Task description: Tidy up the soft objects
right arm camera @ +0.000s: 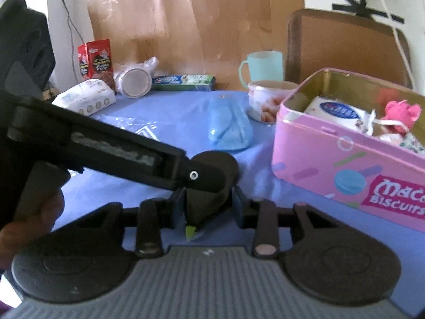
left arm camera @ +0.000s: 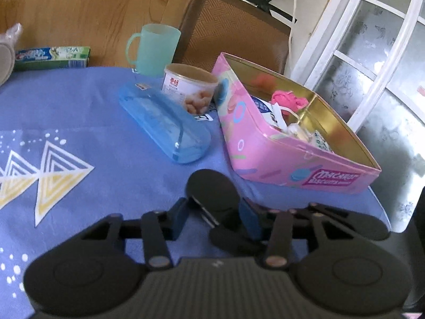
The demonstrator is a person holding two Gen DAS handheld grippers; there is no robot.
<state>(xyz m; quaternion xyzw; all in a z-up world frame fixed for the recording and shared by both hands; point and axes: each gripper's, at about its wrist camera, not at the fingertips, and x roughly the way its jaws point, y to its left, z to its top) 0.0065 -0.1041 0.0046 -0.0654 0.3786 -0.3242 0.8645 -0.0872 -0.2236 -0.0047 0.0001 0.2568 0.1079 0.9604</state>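
A black folded soft item (left arm camera: 212, 196) sits between the fingers of my left gripper (left arm camera: 213, 215), just above the blue tablecloth (left arm camera: 79, 111). In the right wrist view the same black item (right arm camera: 212, 186) lies between the fingers of my right gripper (right arm camera: 209, 207), and my left gripper's arm (right arm camera: 106, 154) reaches in from the left onto it. Both grippers are shut on it. The open pink biscuit tin (left arm camera: 265, 143) stands just to the right and holds a pink soft toy (left arm camera: 288, 98) and white packets; it also shows in the right wrist view (right arm camera: 332, 154).
A blue transparent case (left arm camera: 164, 125), a snack can (left arm camera: 188, 90) and a mint mug (left arm camera: 154, 50) stand behind the grippers. A toothpaste box (right arm camera: 183, 82), tissue pack (right arm camera: 85, 98), red box (right arm camera: 95, 58) and bagged lid (right arm camera: 134, 81) line the far edge. A chair (left arm camera: 233, 37) stands behind.
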